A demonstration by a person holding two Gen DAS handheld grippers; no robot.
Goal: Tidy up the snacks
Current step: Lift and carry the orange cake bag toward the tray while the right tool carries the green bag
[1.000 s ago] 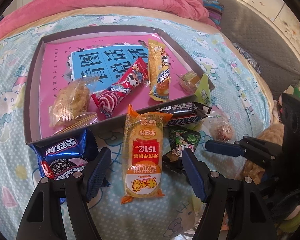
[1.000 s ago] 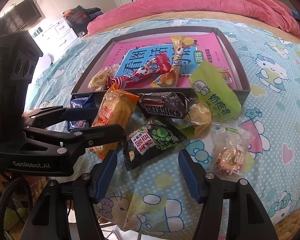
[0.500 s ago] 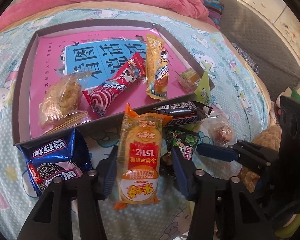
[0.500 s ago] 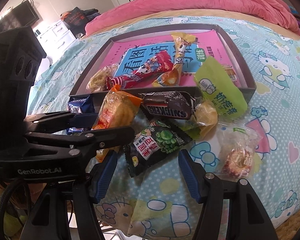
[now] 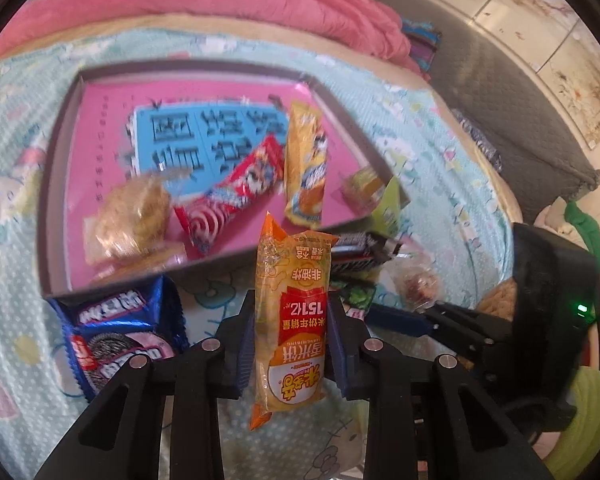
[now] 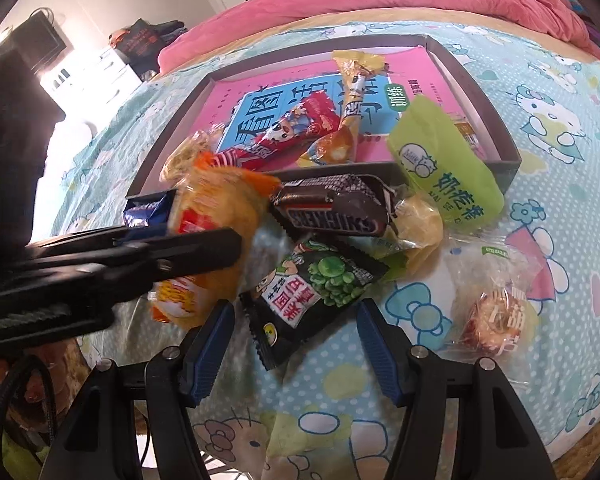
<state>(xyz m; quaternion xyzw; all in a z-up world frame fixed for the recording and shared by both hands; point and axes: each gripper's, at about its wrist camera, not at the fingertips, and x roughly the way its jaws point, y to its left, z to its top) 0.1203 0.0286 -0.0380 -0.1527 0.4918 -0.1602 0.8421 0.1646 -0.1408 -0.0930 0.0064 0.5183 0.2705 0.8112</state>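
Observation:
My left gripper (image 5: 292,340) has its jaws closing, and both blue pads press the sides of an orange rice-cracker packet (image 5: 296,272), which hangs lifted off the sheet. In the right wrist view that packet (image 6: 216,204) sticks out above the left gripper's fingers (image 6: 196,248). My right gripper (image 6: 294,310) stands open just above the sheet, with the lower end of a black green-pea packet (image 6: 320,280) between its fingers, untouched. Beyond lies a grey tray (image 5: 56,184) with a pink book as its floor.
The tray holds a red packet (image 5: 236,192), a yellow packet (image 5: 304,164) and a clear-wrapped cake (image 5: 136,212). On the sheet lie a blue Oreo pack (image 5: 112,332), a Snickers bar (image 6: 332,212), a green pouch (image 6: 444,160) and a clear-wrapped pastry (image 6: 492,312). A pink quilt (image 5: 220,12) lies behind.
The left jaws closed from wide apart onto the orange packet, and the packet has come up off the sheet. The right gripper has stayed where it was.

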